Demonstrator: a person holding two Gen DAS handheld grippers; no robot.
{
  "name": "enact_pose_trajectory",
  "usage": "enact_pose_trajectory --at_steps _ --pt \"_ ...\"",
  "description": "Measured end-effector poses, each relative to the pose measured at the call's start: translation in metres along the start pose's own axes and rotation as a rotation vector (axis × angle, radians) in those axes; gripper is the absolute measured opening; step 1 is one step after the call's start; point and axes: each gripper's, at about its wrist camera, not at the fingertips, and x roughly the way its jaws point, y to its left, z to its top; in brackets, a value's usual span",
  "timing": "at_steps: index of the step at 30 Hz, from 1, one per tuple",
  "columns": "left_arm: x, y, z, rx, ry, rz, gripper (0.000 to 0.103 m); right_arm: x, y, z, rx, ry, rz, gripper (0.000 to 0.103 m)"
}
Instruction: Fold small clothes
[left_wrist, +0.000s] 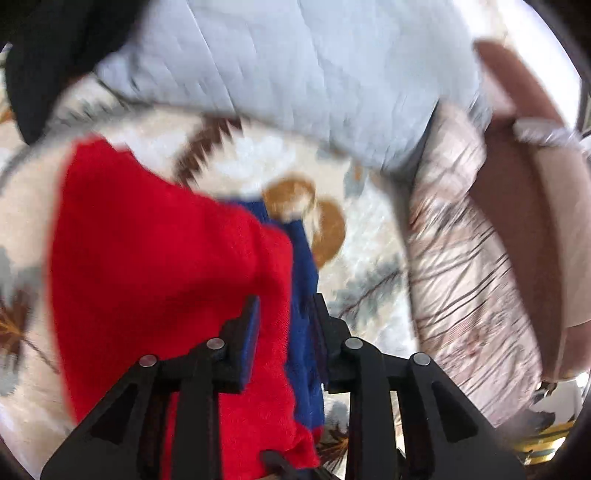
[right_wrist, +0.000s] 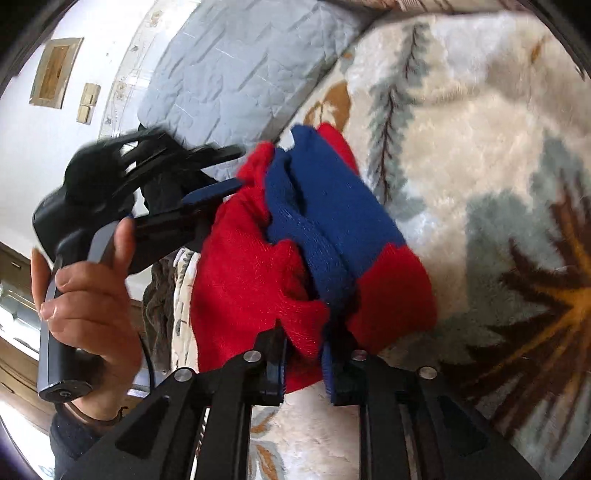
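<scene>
Red-and-blue knitwear (right_wrist: 314, 243), a small garment, is lying bunched on the patterned fleece blanket (right_wrist: 480, 147) covering the bed, with both grippers set at its edges. In the right wrist view the right gripper (right_wrist: 303, 363) is sitting at the near hem, its jaws a little apart with a fold of red and blue cloth between them; whether the pads are pressing on it I cannot tell, so I would not count it as a firm hold. The left gripper (left_wrist: 285, 314) is working the opposite side, its jaws parted with the red-blue seam running up between them, and there too a pinch is not shown. A hand (right_wrist: 85, 291) is gripping the left tool's handle. The garment's long axis is running from the right gripper away toward the pale blue quilt (right_wrist: 229, 74) at the far side of the bed, so each hand is nearest its own end. My judgement is that the next fold depends on bringing one end along that axis over the other, with loose knit liable to slip.
</scene>
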Motion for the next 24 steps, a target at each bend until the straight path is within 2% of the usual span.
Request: enact_pose_trajectory --at_steps 1,3,5,6,8,9,10,11,13,17,19,22,24 --pt "-0.013 0.007 0.000 -0.006 -0.031 -0.001 0.045 -0.010 0.004 0.000 -0.011 -0.034 -0.017 0.019" --pt "-0.049 0.033 -0.003 -0.033 -0.117 0.047 0.058 -0.035 0.011 0.000 -0.020 -0.141 -0.003 0.023" --pt "-0.062 0.051 -0.010 -0.029 -0.138 0.104 0.058 -0.051 0.022 0.008 -0.053 -0.240 0.035 0.028" --pt "-0.065 0.062 -0.015 -0.029 -0.136 0.129 0.058 -0.052 0.027 0.014 -0.077 -0.260 0.040 0.028" --pt "-0.065 0.084 -0.026 -0.054 -0.119 0.148 0.058 -0.040 0.046 0.036 -0.148 -0.234 0.063 0.028" --pt "-0.063 0.093 -0.034 -0.067 -0.101 0.132 0.058 -0.030 0.055 0.050 -0.181 -0.230 0.080 0.030" --pt "-0.058 0.101 -0.041 -0.080 -0.081 0.120 0.058 -0.018 0.062 0.062 -0.210 -0.205 0.082 0.035" --pt "-0.053 0.105 -0.047 -0.089 -0.067 0.110 0.058 -0.005 0.067 0.070 -0.227 -0.170 0.069 0.036" --pt "-0.042 0.108 -0.057 -0.101 -0.042 0.092 0.058 0.034 0.075 0.088 -0.261 -0.039 0.008 0.036" --pt "-0.033 0.105 -0.074 -0.104 -0.028 0.079 0.059 0.089 0.077 0.096 -0.328 0.130 -0.173 0.035" --pt "-0.037 0.100 -0.076 -0.101 -0.037 0.084 0.059 0.090 0.087 0.095 -0.427 0.108 -0.169 0.006" --pt "-0.045 0.095 -0.075 -0.090 -0.055 0.065 0.061 0.072 0.110 0.095 -0.601 0.033 -0.192 0.005" --pt "-0.043 0.090 -0.075 -0.075 -0.066 0.084 0.063 0.064 0.116 0.107 -0.631 -0.016 -0.198 0.003"
